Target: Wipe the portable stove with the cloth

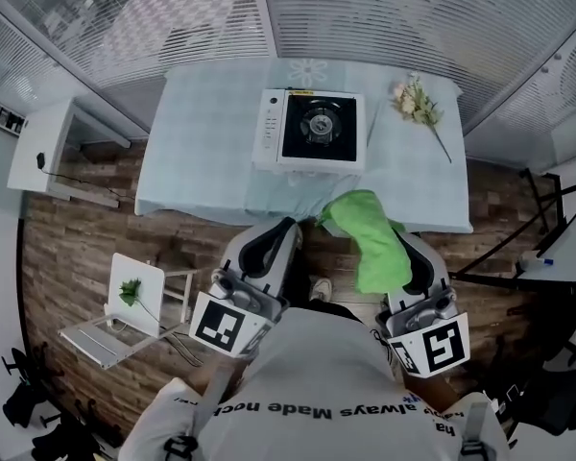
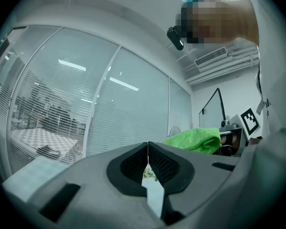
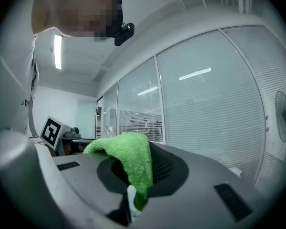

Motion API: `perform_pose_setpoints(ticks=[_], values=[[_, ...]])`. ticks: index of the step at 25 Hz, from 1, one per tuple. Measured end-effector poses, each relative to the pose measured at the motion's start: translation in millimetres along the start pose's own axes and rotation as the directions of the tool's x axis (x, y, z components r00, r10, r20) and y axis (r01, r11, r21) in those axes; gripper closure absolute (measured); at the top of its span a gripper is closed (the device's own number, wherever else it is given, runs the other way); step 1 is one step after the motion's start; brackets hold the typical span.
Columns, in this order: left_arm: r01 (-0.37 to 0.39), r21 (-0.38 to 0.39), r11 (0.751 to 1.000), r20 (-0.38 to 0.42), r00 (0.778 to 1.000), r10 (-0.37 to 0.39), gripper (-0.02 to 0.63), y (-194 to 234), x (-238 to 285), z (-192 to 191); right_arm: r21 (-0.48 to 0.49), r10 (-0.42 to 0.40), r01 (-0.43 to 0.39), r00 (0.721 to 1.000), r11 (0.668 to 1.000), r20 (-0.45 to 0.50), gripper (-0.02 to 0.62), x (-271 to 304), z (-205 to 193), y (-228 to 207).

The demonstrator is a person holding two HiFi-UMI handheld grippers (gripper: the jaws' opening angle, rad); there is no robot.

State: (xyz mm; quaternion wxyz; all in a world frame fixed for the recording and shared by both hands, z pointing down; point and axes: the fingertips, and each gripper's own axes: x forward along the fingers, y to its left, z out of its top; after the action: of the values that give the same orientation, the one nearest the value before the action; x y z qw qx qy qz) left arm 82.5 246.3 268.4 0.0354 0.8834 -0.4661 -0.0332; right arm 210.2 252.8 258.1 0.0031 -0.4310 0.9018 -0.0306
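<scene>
Glass-walled room with blinds, wood floor (image 1: 72, 257). Table (image 1: 197, 176) under a pale cover. Portable stove (image 1: 309, 130) sits mid-table, flower sprig (image 1: 418, 104) near its right side. Both grippers are held off the table's near edge. Left gripper (image 2: 148, 152): jaws pressed together, nothing between. Right gripper (image 3: 133, 178): jaws clamped on the green cloth (image 3: 128, 159), which drapes over them, apart from the stove.
</scene>
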Motion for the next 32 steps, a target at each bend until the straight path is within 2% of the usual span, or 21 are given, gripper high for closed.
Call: perform_pose_setpoints(ticks=[9,22,32], values=[[0.015,0.0,1.0,0.015,1.0,-0.015,0.594,73.3,45.7,2.0,-0.019,-0.016,0.016,1.0,1.0,0.002,0.568,80.3,2.4,-22.8],[0.06,-0.038,0.997,0.002,0.998,-0.06,0.594,211.9,106.8,10.5,-0.054,-0.049,0.048,0.999,0.997,-0.011,0.568,233.7,14.2,-38.1],[0.104,-0.054,0.993,-0.049,0.993,-0.106,0.594,273.5,138.5,-13.3,-0.098,-0.083,0.08,0.996,0.992,-0.021,0.568,301.6,4.5,-51.5]])
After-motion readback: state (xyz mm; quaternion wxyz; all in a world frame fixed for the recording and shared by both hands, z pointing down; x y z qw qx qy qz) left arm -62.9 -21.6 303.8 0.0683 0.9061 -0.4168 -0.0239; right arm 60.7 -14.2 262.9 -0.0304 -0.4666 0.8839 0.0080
